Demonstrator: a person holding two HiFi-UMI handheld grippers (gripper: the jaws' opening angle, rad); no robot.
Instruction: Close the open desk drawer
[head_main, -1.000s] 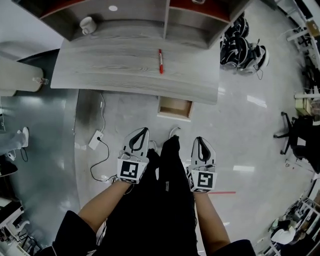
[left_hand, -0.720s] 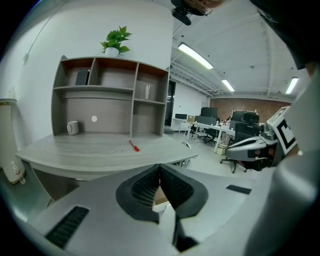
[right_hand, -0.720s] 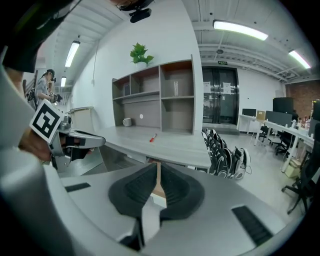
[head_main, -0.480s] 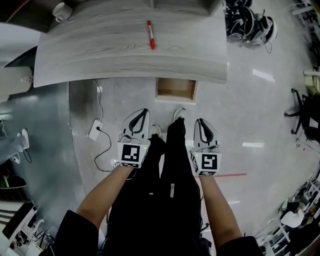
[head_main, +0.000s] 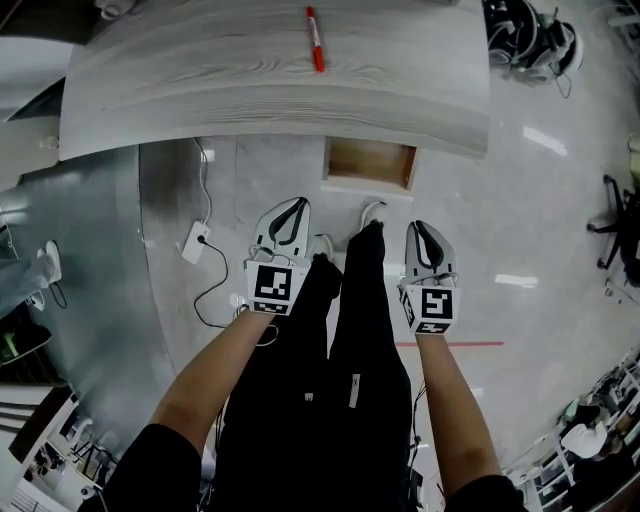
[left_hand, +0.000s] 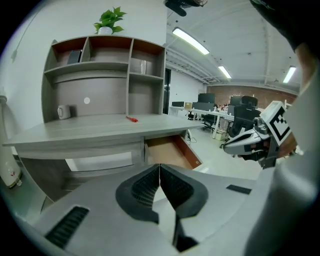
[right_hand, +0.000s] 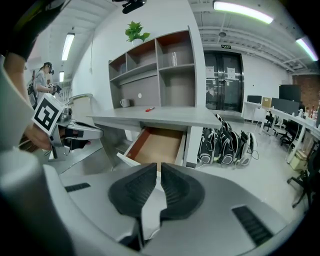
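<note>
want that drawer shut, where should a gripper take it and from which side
Probably the front panel of the drawer, met square from the front and pushed toward the desk: the drawer sticks out under the desktop with that flat face outermost.

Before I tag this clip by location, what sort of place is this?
Most likely an open-plan office: a grey desk with an open drawer under it, shelves at the desk's back, and rows of workstations further back under strip lights.
</note>
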